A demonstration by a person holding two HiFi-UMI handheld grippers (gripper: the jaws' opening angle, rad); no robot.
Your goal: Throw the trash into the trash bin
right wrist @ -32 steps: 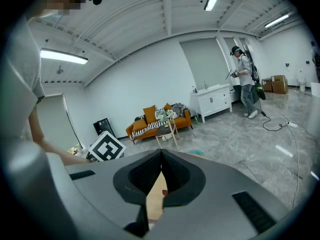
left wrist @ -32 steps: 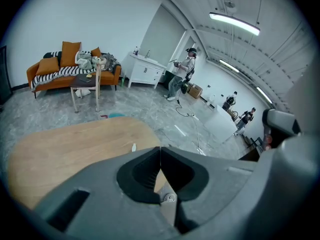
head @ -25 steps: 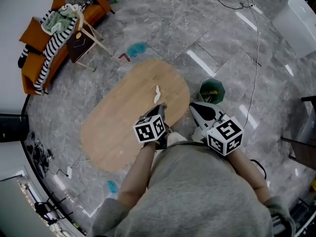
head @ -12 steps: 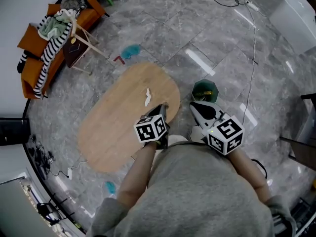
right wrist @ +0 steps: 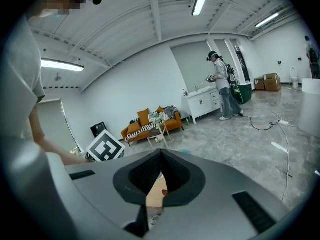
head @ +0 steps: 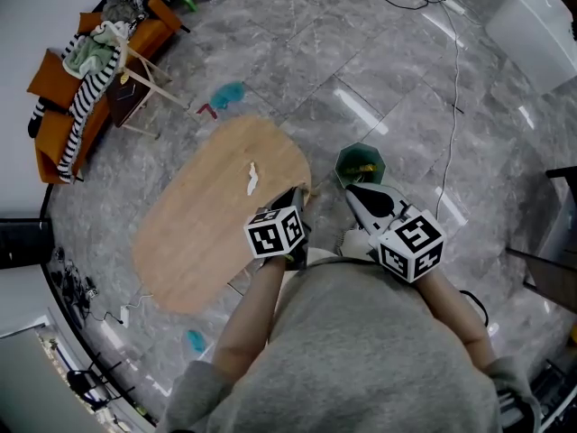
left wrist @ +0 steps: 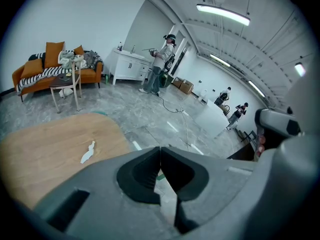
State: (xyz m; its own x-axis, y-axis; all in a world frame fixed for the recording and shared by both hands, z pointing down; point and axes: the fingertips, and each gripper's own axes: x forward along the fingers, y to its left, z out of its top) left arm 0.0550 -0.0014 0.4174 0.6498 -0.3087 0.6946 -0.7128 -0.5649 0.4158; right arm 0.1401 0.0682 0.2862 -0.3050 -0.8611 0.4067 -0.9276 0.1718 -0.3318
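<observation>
A white crumpled scrap of trash (head: 251,178) lies on the oval wooden table (head: 198,233), toward its far end. On the floor just right of the table stands a green trash bin (head: 360,165) with something yellow inside. My left gripper (head: 296,197) hovers over the table's right edge, shut and holding nothing. My right gripper (head: 354,193) is just below the bin in the picture, its jaws also together with nothing between them. In the left gripper view the scrap (left wrist: 88,152) and table (left wrist: 45,149) lie to the left of the closed left gripper (left wrist: 160,149). The right gripper (right wrist: 161,151) shows meeting tips.
An orange sofa (head: 54,106) piled with striped cloth and a small wooden stand (head: 135,75) sit at upper left. Blue-green scraps (head: 227,93) lie on the grey floor. A cable (head: 455,88) runs at right toward a white unit (head: 541,25). A person (left wrist: 161,64) stands far off.
Table, scrap and bin have slid left in the head view as the person moved; the bin now sits directly above the right gripper. Both grippers keep their pose, shut.
</observation>
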